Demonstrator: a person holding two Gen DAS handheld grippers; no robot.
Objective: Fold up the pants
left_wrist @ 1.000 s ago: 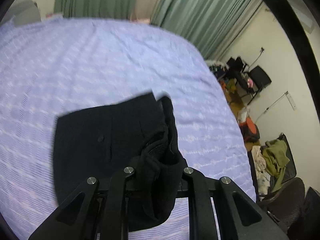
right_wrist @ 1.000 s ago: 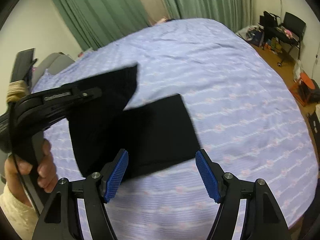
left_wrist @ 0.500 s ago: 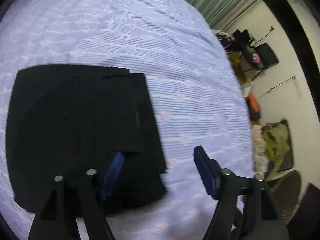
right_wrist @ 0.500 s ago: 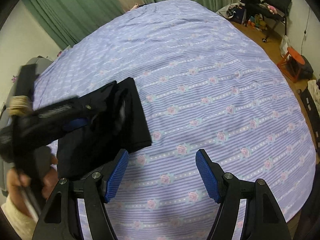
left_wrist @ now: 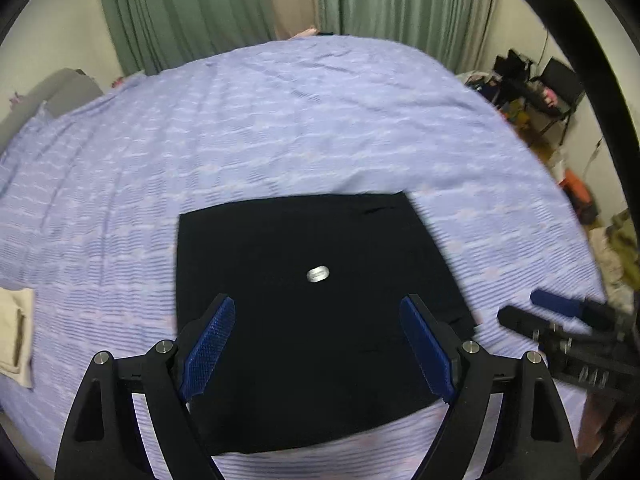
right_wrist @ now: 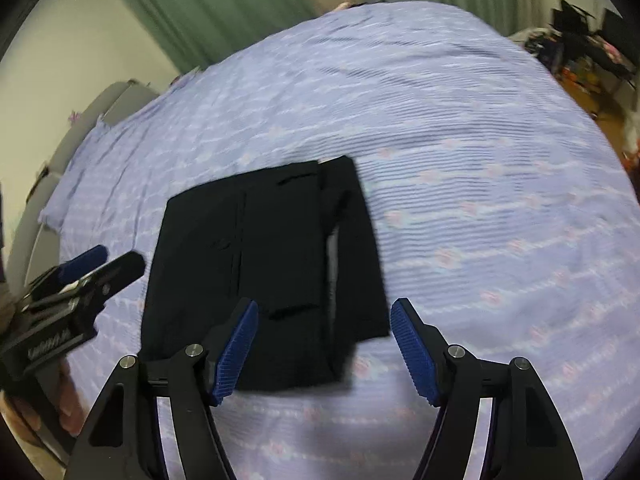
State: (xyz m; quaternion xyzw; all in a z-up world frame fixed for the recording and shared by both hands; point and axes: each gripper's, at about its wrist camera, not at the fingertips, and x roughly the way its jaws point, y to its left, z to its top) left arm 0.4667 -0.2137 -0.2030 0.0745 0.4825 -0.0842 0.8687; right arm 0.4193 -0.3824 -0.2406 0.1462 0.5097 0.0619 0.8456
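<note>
The black pants (left_wrist: 316, 300) lie folded into a flat square on the lilac bedspread (left_wrist: 280, 120); a small metal button (left_wrist: 318, 273) shows on top. My left gripper (left_wrist: 320, 344) hovers open and empty above the near half of the fold. In the right wrist view the pants (right_wrist: 260, 264) lie flat, with a narrower folded layer along their right side. My right gripper (right_wrist: 324, 348) is open and empty above their near edge. Each gripper shows in the other's view: the right one (left_wrist: 560, 320) at the right, the left one (right_wrist: 76, 276) at the left.
The bed fills both views, with green curtains (left_wrist: 200, 8) behind it. A beige folded cloth (left_wrist: 14, 336) lies at the bed's left edge. Chairs and clutter (left_wrist: 536, 88) stand on the floor to the right, past the bed edge.
My left gripper held the bunched pants fabric a second ago, laid it down and opened. Both grippers have since drawn back from the flat fold.
</note>
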